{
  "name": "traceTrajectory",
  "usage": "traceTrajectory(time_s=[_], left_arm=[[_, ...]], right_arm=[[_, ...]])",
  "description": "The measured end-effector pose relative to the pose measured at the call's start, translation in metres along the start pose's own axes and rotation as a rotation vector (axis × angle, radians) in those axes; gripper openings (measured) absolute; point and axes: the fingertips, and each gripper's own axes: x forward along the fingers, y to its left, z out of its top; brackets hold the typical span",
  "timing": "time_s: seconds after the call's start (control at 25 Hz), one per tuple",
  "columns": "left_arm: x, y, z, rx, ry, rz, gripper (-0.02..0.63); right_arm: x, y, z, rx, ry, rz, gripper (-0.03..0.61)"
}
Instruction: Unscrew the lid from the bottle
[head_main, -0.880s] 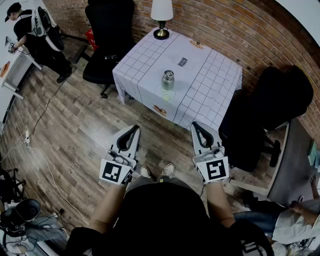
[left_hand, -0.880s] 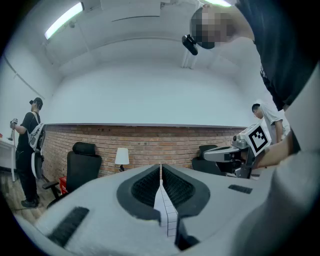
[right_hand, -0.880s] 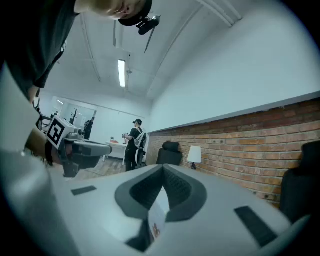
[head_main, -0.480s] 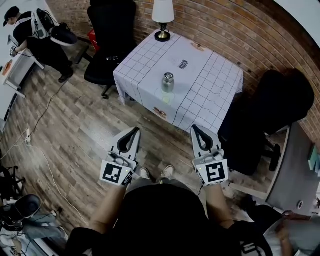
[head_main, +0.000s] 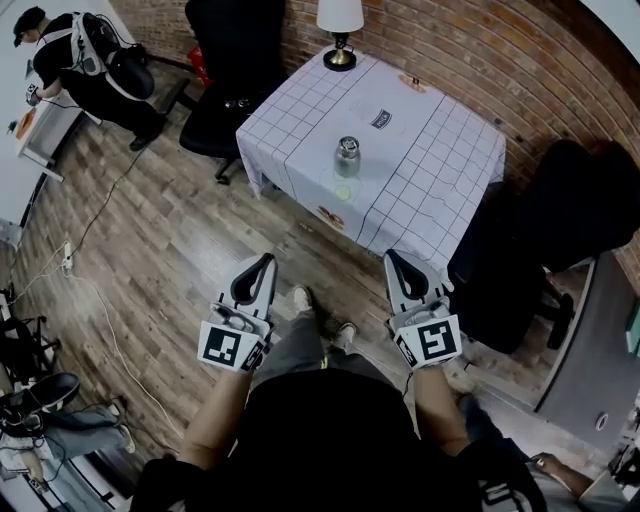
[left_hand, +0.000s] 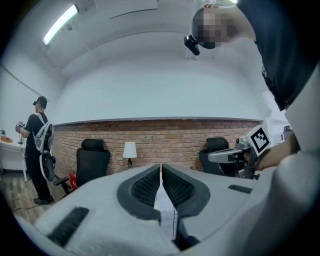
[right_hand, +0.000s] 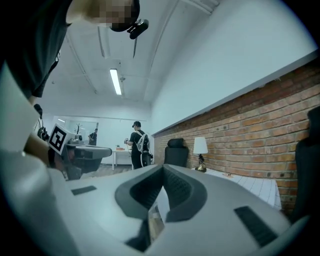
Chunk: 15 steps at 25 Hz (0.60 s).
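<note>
A small metal bottle (head_main: 347, 156) with a lid stands upright near the middle of the white checked tablecloth (head_main: 420, 170). Both grippers hang over the wooden floor, well short of the table. My left gripper (head_main: 262, 262) is shut with nothing between its jaws, and it points level toward the table. My right gripper (head_main: 391, 257) is likewise shut and empty. In the left gripper view the closed jaws (left_hand: 160, 170) block the bottle; the right gripper view shows closed jaws (right_hand: 162, 170) and the table edge (right_hand: 255, 185).
A lamp (head_main: 341, 22) stands at the table's far edge. Black office chairs sit at the left (head_main: 235, 60) and right (head_main: 560, 220) of the table. A person (head_main: 85, 65) stands at the far left by a white desk. Cables lie on the floor at left.
The view has moved forward toward the table, and one foot has stepped ahead. Both grippers stay shut and hold their place in front of the body.
</note>
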Motion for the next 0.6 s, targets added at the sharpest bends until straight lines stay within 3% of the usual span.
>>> traceTrajectory(time_s=[0.28,0.6], left_arm=[[0.037,0.014,-0.018,-0.044,-0.003,-0.042,0.034],[0.113,0.066,-0.017,-0.078,-0.030,-0.098,0.034]], right_arm=[[0.026,-0.012,-0.008,-0.020,0.036,-0.005,0.013],[0.091,-0.049,0.001,-0.054,0.085,-0.046,0.012]])
